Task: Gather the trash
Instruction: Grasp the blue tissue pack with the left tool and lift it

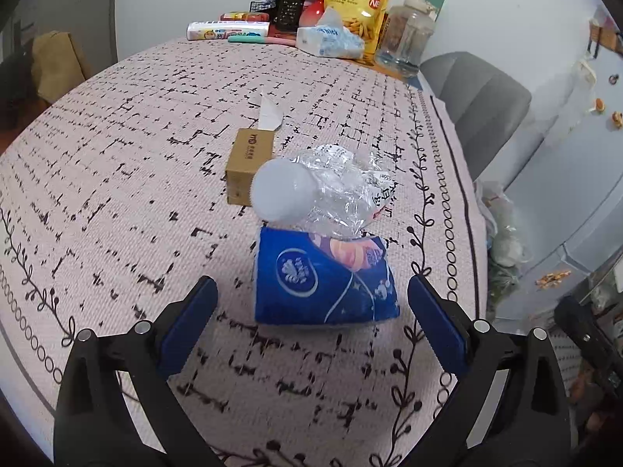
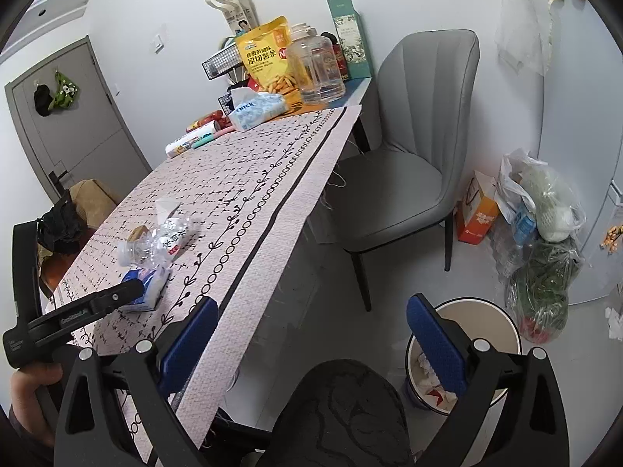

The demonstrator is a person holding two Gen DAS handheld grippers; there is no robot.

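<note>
While the left gripper [image 1: 311, 292] stands wide open and empty above the tabletop [image 1: 117, 155], the blue tissue pack [image 1: 323, 276] lies just ahead between its fingers, untouched. Beyond it, a crushed clear bottle [image 1: 327, 190] rests against the pack, beside a brown box [image 1: 249, 163]. The right gripper [image 2: 309, 311], also wide open and empty, hangs off the tabletop edge, with the trash bin [image 2: 502, 311] beneath its right finger.

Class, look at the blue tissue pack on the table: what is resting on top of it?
A crushed clear plastic bottle lies across the far end of the blue tissue pack. It hides the pack's far edge and part of the brown box behind.
</note>
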